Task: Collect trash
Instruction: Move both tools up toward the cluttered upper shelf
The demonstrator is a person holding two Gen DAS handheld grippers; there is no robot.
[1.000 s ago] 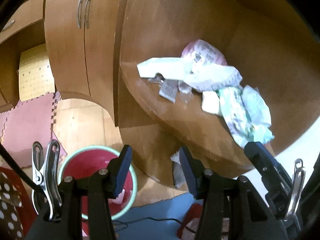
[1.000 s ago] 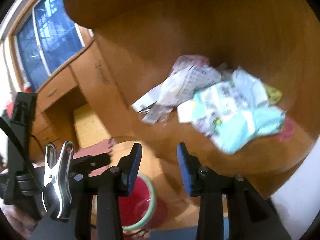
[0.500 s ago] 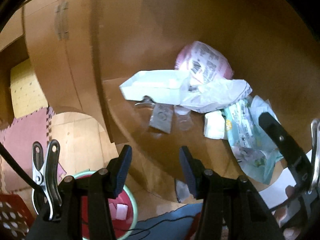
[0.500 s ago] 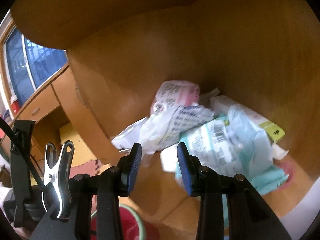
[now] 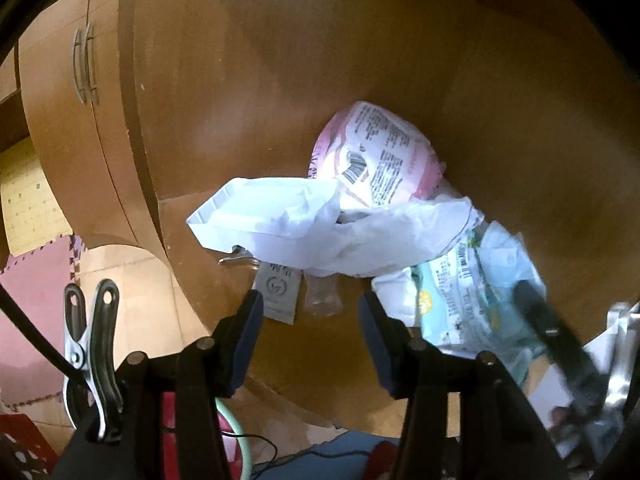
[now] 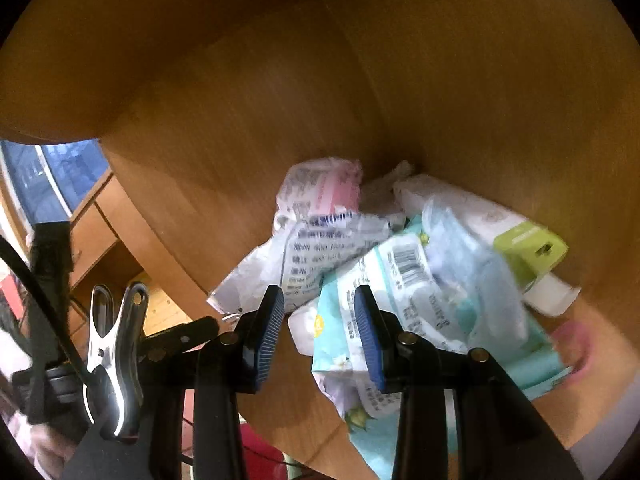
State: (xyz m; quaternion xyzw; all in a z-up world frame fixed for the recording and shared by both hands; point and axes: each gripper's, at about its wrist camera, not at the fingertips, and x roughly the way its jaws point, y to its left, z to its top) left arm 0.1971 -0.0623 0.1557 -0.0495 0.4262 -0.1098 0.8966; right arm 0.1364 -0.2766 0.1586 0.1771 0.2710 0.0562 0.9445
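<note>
trash is a heap of wrappers on the wooden shelf (image 5: pixel 320 360), pushed toward the far right corner. on top: a white plastic bag (image 5: pixel 320 232), behind it a pink printed pouch (image 5: pixel 380 160), to the right a teal wipes pack (image 6: pixel 400 300) with a barcode. a small grey sachet (image 5: pixel 278 290) and a clear little cup (image 5: pixel 322 300) lie at the near left edge of the heap. a white box with a green end (image 6: pixel 520 248) sits far right against the wall (only the right view shows it).

handling, my read: all of it is light, soft film, crinkly and slick. it will deform, not resist. pinch a bunched fold or a corner, not a flat face; flat film likely slides off the pads. the sachet lies flat on the wood, so it is hard to get under. the cup is probably thin and crushable. the box is the only stiff item; take it across the narrow side.

left gripper (image 5: pixel 310 312): jaws spread wide, nothing between them, lined up near the sachet and cup, not touching. right gripper (image 6: pixel 318 316): jaws apart at a moderate gap, nothing held, near edge of the teal pack showing in the gap, contact unclear.

vs 1 s ago: both cameras are closer in, the heap fills more of each view. the red bin (image 5: pixel 224 432) with the pale green rim was in plain sight below the shelf, now only a sliver shows behind the left fingers. jaw gaps look unchanged. heap layout looks the same, nothing picked yet.
</note>
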